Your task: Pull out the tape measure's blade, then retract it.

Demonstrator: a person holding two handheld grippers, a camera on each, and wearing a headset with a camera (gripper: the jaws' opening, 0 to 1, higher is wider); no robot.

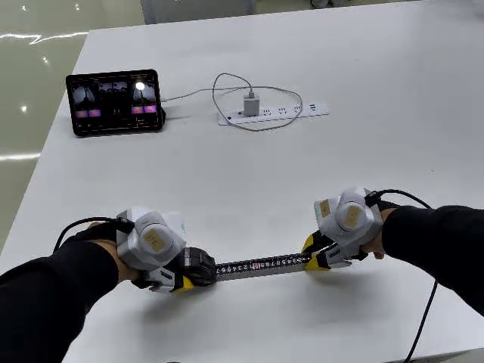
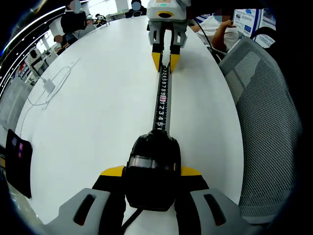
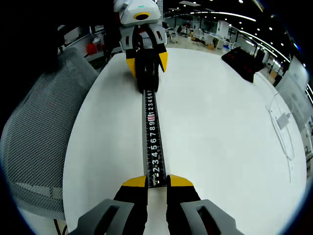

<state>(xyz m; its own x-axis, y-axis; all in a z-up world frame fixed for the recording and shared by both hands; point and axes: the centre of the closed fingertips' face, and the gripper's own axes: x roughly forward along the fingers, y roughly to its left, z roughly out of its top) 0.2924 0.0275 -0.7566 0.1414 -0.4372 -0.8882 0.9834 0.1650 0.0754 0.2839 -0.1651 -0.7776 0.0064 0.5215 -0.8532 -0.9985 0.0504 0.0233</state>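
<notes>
Head view first: your left gripper (image 1: 187, 277) sits low at the near edge of the white desk (image 1: 227, 174). Its yellow-tipped jaws are closed around the black rounded plastic tape measure case (image 1: 198, 266), one jaw on each flank. From the mouth of that case, the grey metal blade with black and red numerals (image 1: 261, 265) runs out straight toward your right gripper (image 1: 311, 255). There the jaws are pinched almost together on the blade's free end (in the right gripper view the numbers start counting up right at the yellow tips).

The two grippers face each other, well apart, with the drawn-out blade stretched between them, low over the desk. Whether it touches the surface, you cannot tell from here. In the left gripper view the case sits snug between your jaws and the blade heads directly away to the other gripper.

Farther back on the desk, a black tablet with a lit screen (image 1: 115, 102) stands at the left. Near it lies a white power strip (image 1: 276, 113) with a white charger block (image 1: 251, 103) plugged in. A grey mesh chair back (image 2: 264, 112) stands just beside the desk edge.
</notes>
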